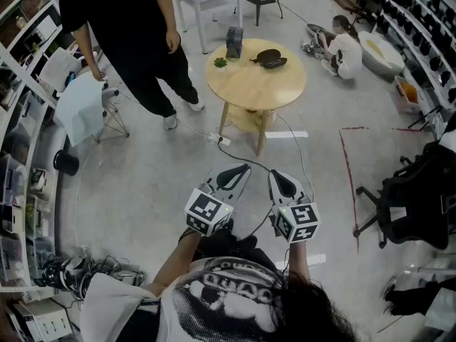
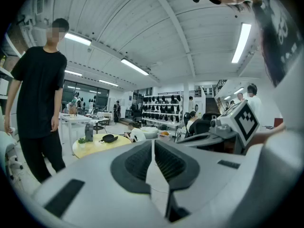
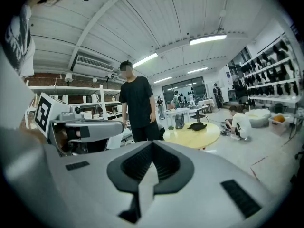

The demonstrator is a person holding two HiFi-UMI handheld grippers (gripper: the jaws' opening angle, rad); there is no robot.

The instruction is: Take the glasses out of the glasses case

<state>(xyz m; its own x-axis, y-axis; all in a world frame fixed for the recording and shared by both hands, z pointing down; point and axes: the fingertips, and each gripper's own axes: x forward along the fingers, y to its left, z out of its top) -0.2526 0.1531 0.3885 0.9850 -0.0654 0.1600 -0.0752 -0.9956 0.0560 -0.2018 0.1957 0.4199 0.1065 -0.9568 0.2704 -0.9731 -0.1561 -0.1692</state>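
The dark glasses case (image 1: 269,58) lies shut on the round wooden table (image 1: 265,90), well ahead of me. The same case (image 2: 109,138) appears small and far in the left gripper view, and likewise the case (image 3: 196,126) in the right gripper view. My left gripper (image 1: 241,169) and right gripper (image 1: 278,177) are held side by side above the floor, short of the table, pointing toward it. Both are shut with nothing between the pads. The glasses themselves are not visible.
A dark box (image 1: 234,43) and a small green plant (image 1: 220,63) also stand on the table. A person in black (image 1: 135,41) stands left of it; another person (image 1: 343,50) sits on the floor behind. A power strip (image 1: 218,139) and cables lie by the table legs, and an office chair (image 1: 410,198) stands at right.
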